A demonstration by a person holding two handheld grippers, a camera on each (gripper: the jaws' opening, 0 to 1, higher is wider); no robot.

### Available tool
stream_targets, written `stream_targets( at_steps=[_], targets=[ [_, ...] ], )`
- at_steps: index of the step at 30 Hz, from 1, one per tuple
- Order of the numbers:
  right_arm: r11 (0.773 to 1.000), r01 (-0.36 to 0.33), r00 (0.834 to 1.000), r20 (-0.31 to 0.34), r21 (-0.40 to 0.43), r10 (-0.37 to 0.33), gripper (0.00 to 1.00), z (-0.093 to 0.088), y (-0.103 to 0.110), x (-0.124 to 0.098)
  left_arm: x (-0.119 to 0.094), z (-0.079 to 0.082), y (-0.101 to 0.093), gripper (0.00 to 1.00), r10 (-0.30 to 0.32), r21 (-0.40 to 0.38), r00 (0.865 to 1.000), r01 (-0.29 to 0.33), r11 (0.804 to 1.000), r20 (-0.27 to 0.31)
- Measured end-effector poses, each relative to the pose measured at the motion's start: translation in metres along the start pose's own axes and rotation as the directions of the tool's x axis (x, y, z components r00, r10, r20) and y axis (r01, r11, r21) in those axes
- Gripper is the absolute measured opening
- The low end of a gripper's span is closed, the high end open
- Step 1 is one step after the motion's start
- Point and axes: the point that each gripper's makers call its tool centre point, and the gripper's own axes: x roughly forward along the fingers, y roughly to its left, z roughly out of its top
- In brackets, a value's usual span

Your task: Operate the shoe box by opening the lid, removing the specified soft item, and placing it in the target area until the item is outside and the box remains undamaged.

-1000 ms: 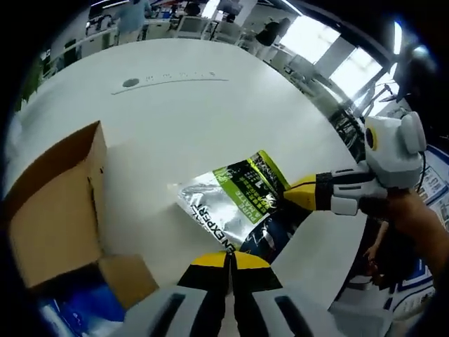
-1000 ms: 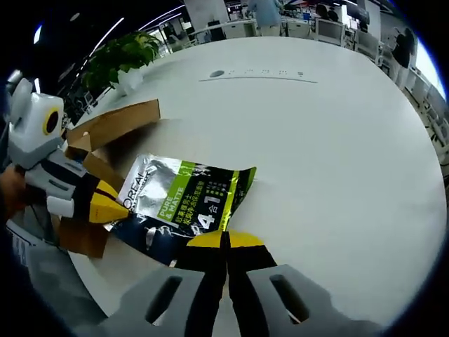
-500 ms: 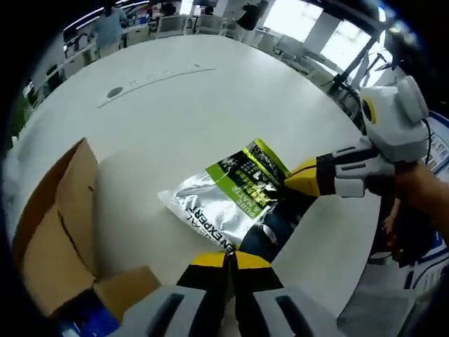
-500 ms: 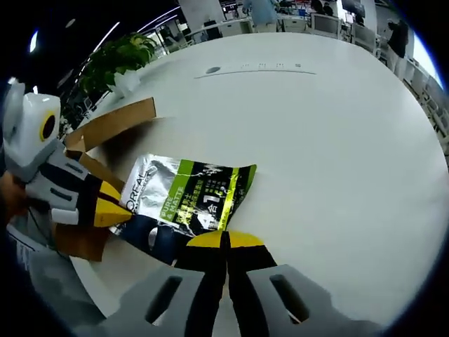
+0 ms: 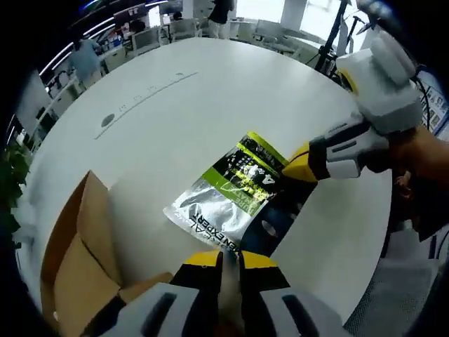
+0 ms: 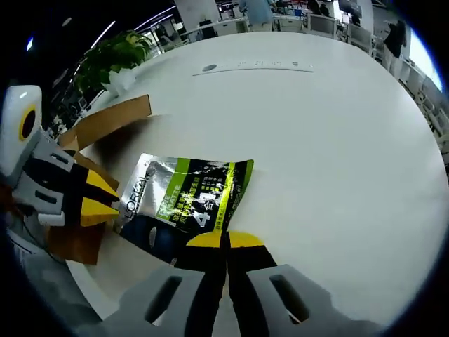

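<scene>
Silver, green and dark blue soft foil pouch (image 5: 235, 203) (image 6: 184, 203) lying flat on round white surface (image 5: 175, 119) (image 6: 316, 140), outside and just beside open brown cardboard shoe box (image 5: 77, 267) (image 6: 105, 126) with flaps up. Left claw (image 5: 221, 261) slightly parted, gripping nothing, at pouch's near edge; seen in right gripper view (image 6: 105, 203) released beside the pouch's corner. Right claw (image 6: 226, 242) clenched at pouch's dark blue end, apparently pinching it; seen in left gripper view (image 5: 298, 165) at that same end.

One pouch (image 5: 231, 193), one cardboard box (image 5: 81, 260), two tongs, one plant (image 6: 116, 60).
</scene>
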Motion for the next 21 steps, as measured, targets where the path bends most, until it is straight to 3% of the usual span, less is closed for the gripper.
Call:
stream_targets(
  at_steps=[12, 21],
  targets=[
    [0.999, 0.005, 1.000, -0.001, 0.033, -0.005, 0.00, -0.002, 0.001, -0.002, -0.017, 0.008, -0.010, 0.12, -0.029, 0.030, 0.998, 0.028, 0.999, 0.060],
    [1.000, 0.003, 1.000, 0.011, -0.003, -0.003, 0.03, -0.003, 0.000, -0.003, -0.035, 0.012, -0.014, 0.14, -0.047, 0.022, 0.992, 0.044, 0.999, 0.113]
  ],
)
